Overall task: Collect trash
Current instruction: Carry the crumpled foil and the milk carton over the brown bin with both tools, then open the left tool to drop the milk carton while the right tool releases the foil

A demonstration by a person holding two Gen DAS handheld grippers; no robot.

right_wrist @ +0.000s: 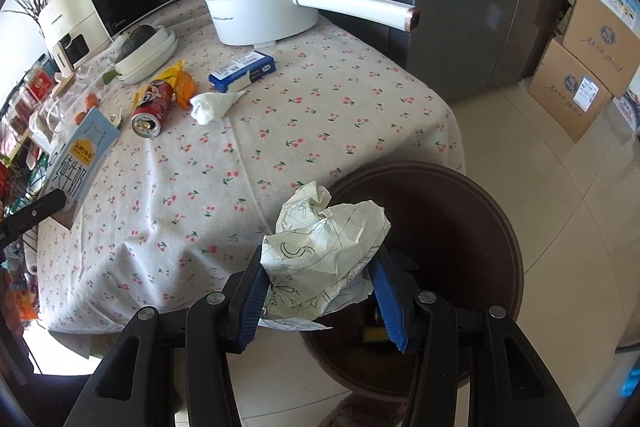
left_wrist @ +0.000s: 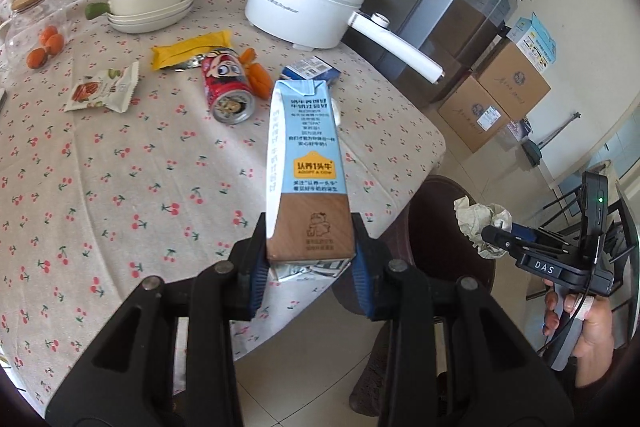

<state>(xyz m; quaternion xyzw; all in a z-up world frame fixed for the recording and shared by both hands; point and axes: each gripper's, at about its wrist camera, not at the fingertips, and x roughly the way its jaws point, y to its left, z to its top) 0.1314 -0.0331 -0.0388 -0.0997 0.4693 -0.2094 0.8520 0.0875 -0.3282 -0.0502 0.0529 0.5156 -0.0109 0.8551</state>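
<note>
Your left gripper pinches the milk carton at its brown base end; jaws pressed on both sides, carton sticking out fwd of the tips, raised over the table edge. In the right view the same carton shows far left of your right jaws, above the cloth.

Your right gripper clamps a crumpled paper wad; jaws closed onto it, wad bulging up and fwd of the tips. Directly ahead of and below those jaws sits the dark round bin, on the floor against the table corner. Wad hangs over the bin's near rim. From the left view, wad and right gripper lie right of your left jaws, above the bin.

Left on the table, beyond the left jaws: red can on its side, yellow wrapper, snack packet, blue box. White tissue lies beside can, near box. Pot at the far end.
</note>
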